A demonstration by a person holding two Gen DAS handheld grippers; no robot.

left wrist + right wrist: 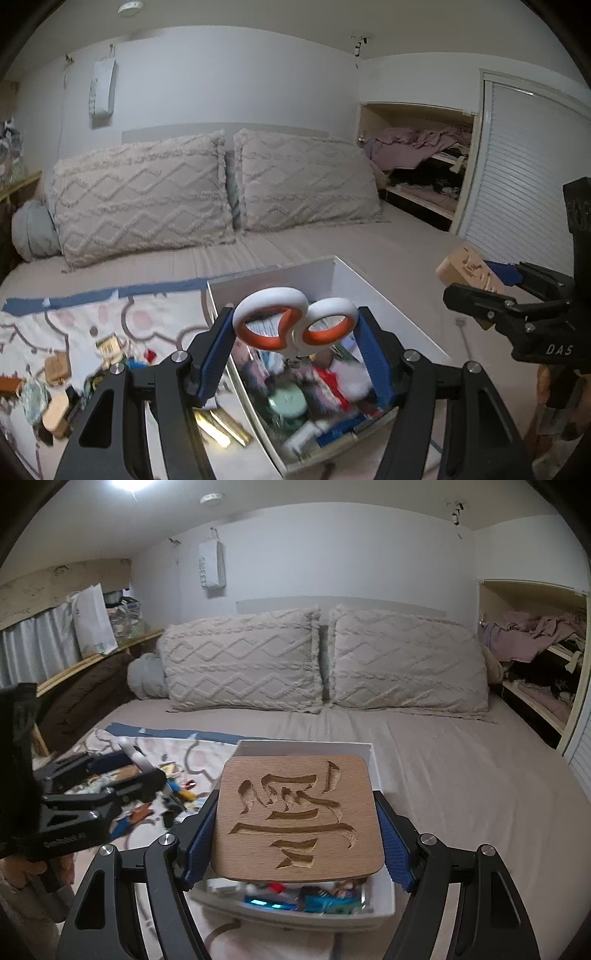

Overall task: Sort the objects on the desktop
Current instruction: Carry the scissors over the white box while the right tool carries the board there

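My left gripper (297,345) is shut on white scissors with orange-lined handles (295,319) and holds them above the white box (388,302), which is full of small items. My right gripper (297,819) is shut on a square wooden board with a carved character (299,816) and holds it flat over the same white box (380,886). The right gripper (476,291) with the wooden board (469,267) also shows in the left wrist view, right of the box. The left gripper (144,771) shows at the left of the right wrist view.
Everything lies on a bed with two knitted pillows (140,199) at the head. A patterned cloth (55,332) left of the box carries several loose small objects (55,387). Gold clips (221,428) lie beside the box. An open closet (424,166) stands at the right.
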